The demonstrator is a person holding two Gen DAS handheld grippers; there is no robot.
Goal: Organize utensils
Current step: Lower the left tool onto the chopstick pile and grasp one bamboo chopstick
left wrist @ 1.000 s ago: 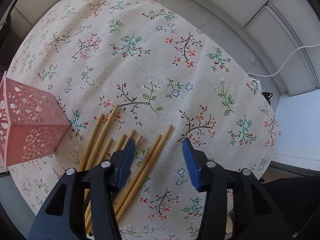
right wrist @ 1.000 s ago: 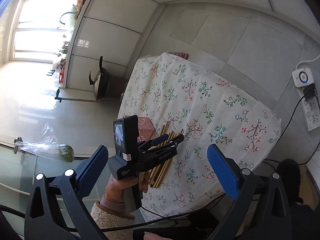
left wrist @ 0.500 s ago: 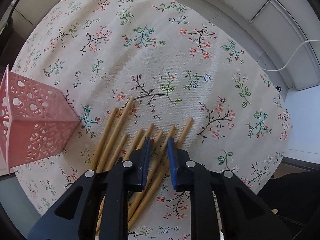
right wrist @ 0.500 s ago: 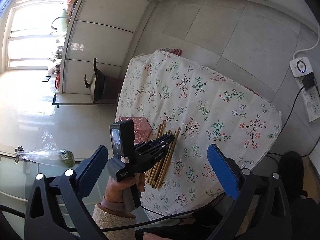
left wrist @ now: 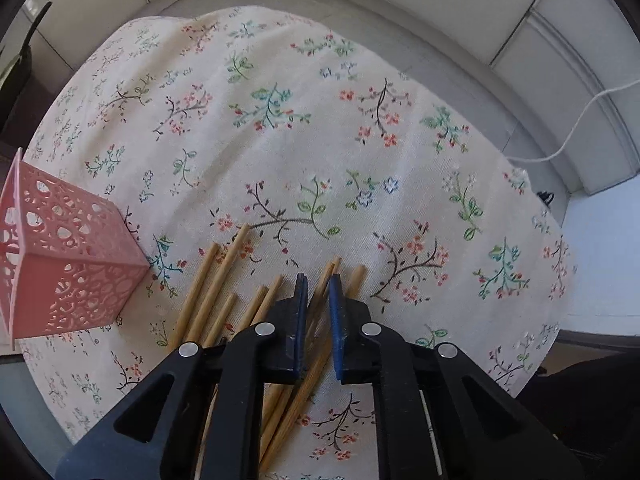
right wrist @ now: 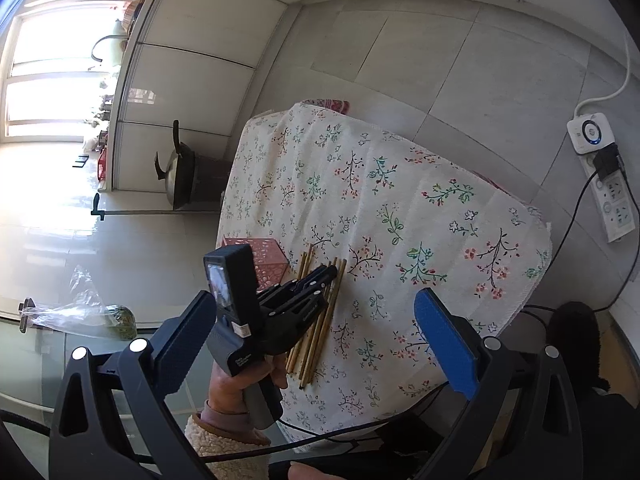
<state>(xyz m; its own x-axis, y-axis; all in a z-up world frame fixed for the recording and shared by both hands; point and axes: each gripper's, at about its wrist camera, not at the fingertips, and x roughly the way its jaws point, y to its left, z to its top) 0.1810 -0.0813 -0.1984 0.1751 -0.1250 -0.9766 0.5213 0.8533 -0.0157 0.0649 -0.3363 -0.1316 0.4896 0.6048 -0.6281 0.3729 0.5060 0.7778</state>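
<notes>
Several bamboo chopsticks [left wrist: 216, 292] lie side by side on the floral tablecloth [left wrist: 304, 128], near its front edge. My left gripper [left wrist: 318, 280] is shut on one or two chopsticks [left wrist: 320, 300] in the right part of the bunch, low over the cloth. A pink perforated holder [left wrist: 60, 264] stands upright to the left of the bunch. In the right wrist view my right gripper [right wrist: 312, 340] is open and empty, held well back from the table, looking at the left gripper [right wrist: 326, 274], the chopsticks [right wrist: 320, 328] and the holder [right wrist: 268, 258].
The table is small; its edges drop off close on all sides. A white power strip [right wrist: 600, 172] with cables lies on the floor to the right. A pot [right wrist: 178, 176] and a plastic bag [right wrist: 80, 314] sit on the floor to the left.
My left gripper went from wide open to shut around chopsticks in the bunch and moved slightly forward and down. The right gripper stayed open and drifted little.
</notes>
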